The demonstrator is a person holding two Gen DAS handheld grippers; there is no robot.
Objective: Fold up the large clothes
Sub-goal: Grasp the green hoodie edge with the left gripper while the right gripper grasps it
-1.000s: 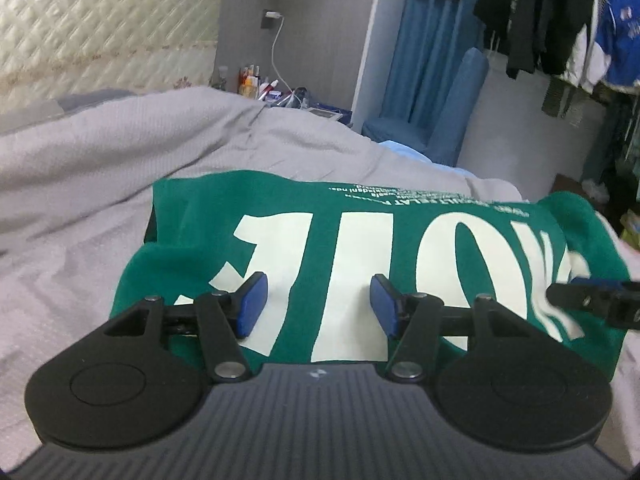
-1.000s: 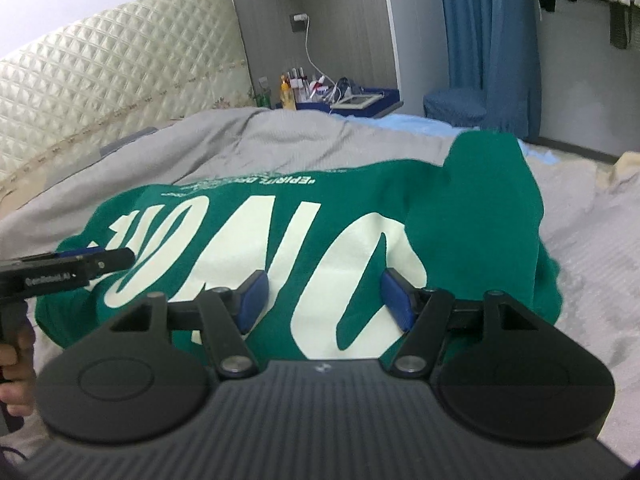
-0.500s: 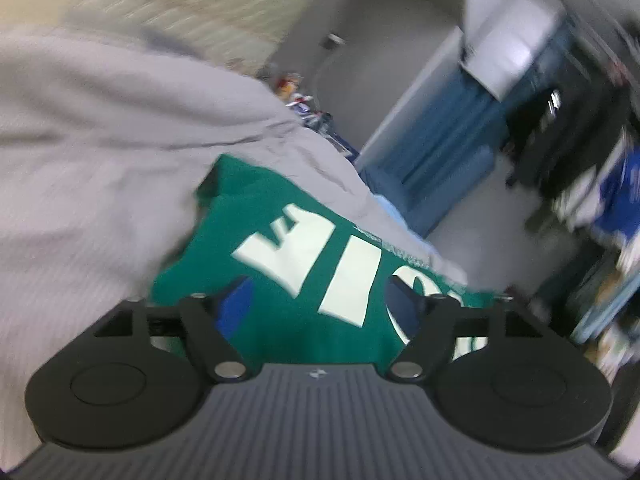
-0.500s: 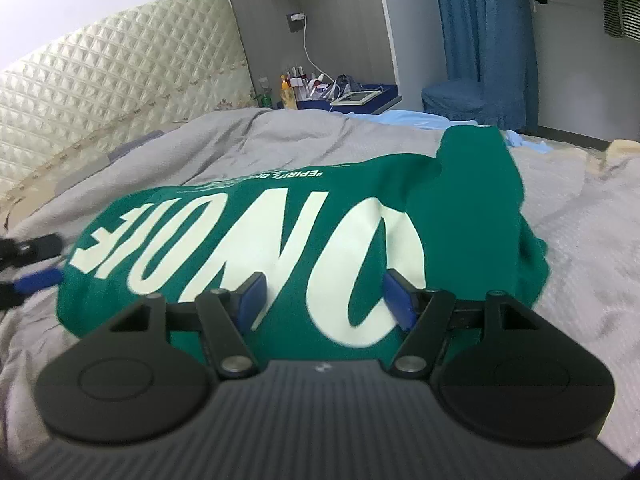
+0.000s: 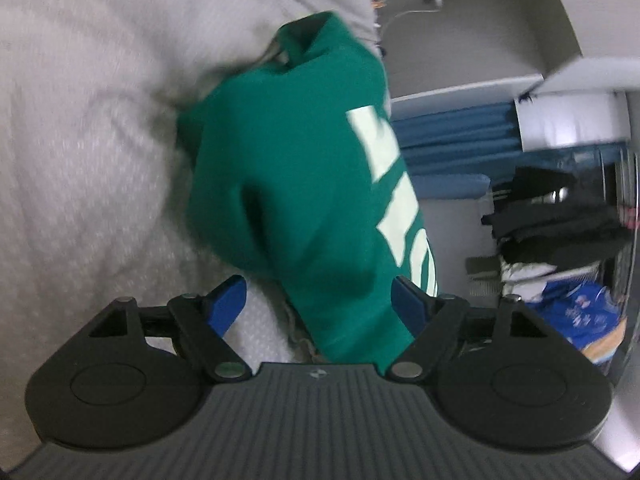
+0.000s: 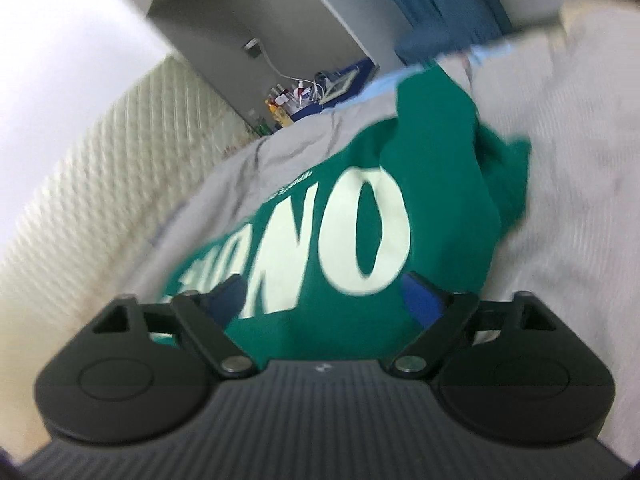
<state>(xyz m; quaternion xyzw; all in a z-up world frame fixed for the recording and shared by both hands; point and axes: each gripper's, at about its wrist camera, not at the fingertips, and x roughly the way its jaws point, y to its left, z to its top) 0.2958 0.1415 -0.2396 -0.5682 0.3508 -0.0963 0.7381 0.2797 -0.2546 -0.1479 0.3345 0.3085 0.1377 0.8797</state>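
Grey bedspread (image 5: 80,168): folded green sweatshirt (image 5: 304,200) laid across it.
The sweatshirt's long axis is spanned between left gripper (image 5: 318,300) and right gripper (image 6: 324,296); each end is straddled by jaws just opened, unclamped.

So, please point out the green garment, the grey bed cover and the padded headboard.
green garment (image 6: 352,216): right wrist view, on its large pale lettering.
grey bed cover (image 5: 80,160): left wrist view, bare part beside the garment.
padded headboard (image 6: 120,168): right wrist view, quilted face.

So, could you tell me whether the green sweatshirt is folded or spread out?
Folded: the green sweatshirt lies as a compact bundle on the grey bedspread.
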